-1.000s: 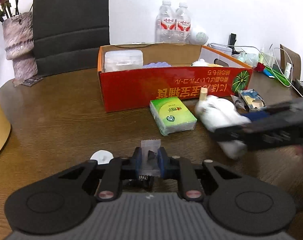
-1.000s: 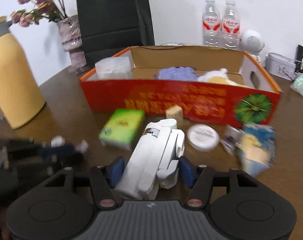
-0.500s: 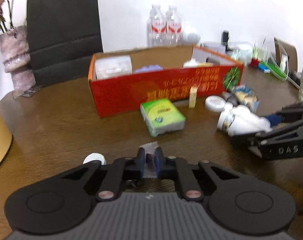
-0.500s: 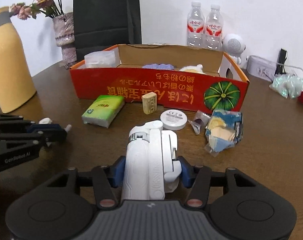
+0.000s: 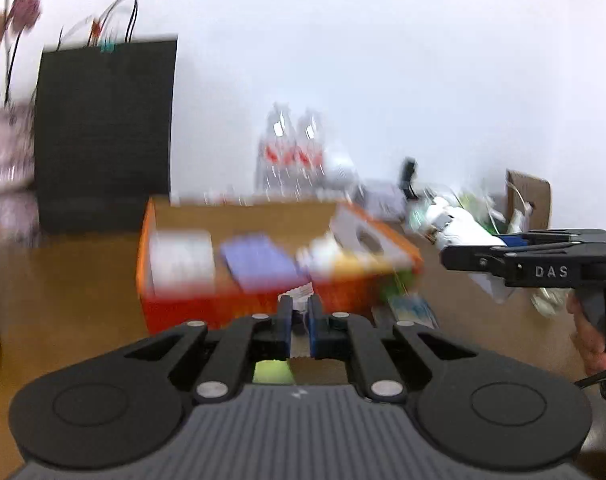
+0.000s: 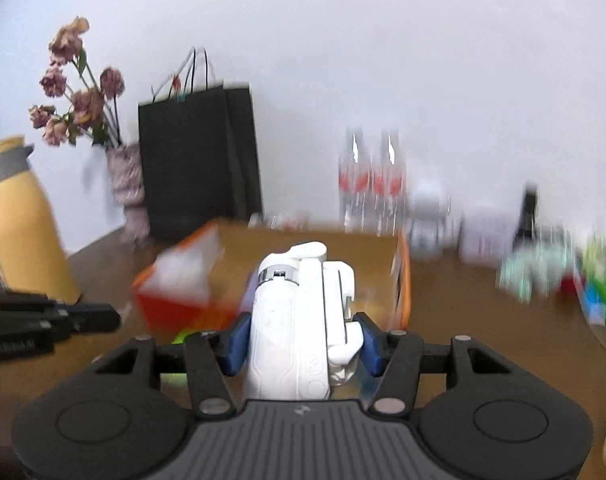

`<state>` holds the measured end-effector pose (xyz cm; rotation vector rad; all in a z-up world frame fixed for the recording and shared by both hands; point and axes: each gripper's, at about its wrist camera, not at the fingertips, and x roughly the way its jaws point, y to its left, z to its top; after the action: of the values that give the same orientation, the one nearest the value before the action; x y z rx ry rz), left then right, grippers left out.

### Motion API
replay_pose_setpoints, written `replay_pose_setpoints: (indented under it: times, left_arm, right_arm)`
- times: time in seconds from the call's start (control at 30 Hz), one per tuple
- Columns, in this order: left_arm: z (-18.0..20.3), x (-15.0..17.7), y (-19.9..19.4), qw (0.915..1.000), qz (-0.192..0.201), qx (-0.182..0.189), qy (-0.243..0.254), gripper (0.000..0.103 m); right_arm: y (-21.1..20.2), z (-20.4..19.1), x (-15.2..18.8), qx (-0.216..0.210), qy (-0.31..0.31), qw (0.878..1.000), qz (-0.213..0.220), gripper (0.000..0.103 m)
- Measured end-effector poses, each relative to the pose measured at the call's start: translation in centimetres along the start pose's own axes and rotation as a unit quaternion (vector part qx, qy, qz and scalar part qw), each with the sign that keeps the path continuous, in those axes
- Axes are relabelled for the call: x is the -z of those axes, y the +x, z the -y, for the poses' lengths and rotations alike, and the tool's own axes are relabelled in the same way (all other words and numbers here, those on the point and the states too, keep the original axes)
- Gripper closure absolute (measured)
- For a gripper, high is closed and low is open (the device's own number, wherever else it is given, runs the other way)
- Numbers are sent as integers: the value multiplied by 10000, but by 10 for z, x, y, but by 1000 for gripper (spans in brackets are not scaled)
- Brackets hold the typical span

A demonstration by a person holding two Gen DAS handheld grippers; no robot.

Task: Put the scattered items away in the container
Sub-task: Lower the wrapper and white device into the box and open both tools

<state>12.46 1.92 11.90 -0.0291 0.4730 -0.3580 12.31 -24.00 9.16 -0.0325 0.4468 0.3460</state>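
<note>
The red and orange cardboard box (image 5: pixel 223 308) stands mid-table, with a clear tub, a purple item and a yellow item blurred inside. My left gripper (image 5: pixel 299 310) is shut on a small clear packet (image 5: pixel 301 293) and holds it up in front of the box's near wall. My right gripper (image 6: pixel 301 336) is shut on a white folded handheld device (image 6: pixel 291 312), raised before the box (image 6: pixel 175 304). In the left wrist view the right gripper (image 5: pixel 463 254) and the device (image 5: pixel 463 226) hang to the right of the box. The left gripper (image 6: pixel 103 316) shows at the left edge.
A black paper bag (image 6: pixel 195 160), two water bottles (image 6: pixel 371 184) and a vase of dried flowers (image 6: pixel 123 184) stand behind the box. A yellow flask (image 6: pixel 19 224) is at the left. Small clutter (image 6: pixel 543 268) fills the right side. A green tissue pack (image 5: pixel 273 372) lies under my left gripper.
Both grippers have risen from the table with their loads, so the box now appears lower and from above. The left jaws closed tighter on the packet. Both views are blurred by motion.
</note>
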Motion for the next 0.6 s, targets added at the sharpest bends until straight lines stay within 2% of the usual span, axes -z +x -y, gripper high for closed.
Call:
replay_pose_setpoints:
  times: [0.1,0.23,0.37,0.43,0.5,0.53,0.6]
  left_arm:
    - [-26,-53,51,9988,-329,-114,-354,95]
    - [-65,-94,135,9923,-904,-632,-562,95]
    - [-96,-93,193,9837,-1373,-972,-631,95]
    - [-106,-88,209,9806,-1522,-1049,-657,95]
    - [-105,-82,221,9786,-1710,-964,-617,95]
    - [-105,-80,225,9776,-1841,-887,-506,94]
    - [-103,-78,230,9761,-1901,-972,-396,93]
  right_arm:
    - [44,17,-48,151,19,9998,-128,50]
    - [126,33,-91,394,37,9956,-850,50]
    - [190,47,-93,217,457,9865,-1559,50]
    - [217,46,-86,452,262,9817,-1830,50]
    - [234,45,-76,659,101,9772,-2016,50]
    - [242,46,-71,736,74,9748,-2104,49]
    - [248,50,-65,771,172,9725,-2191,52]
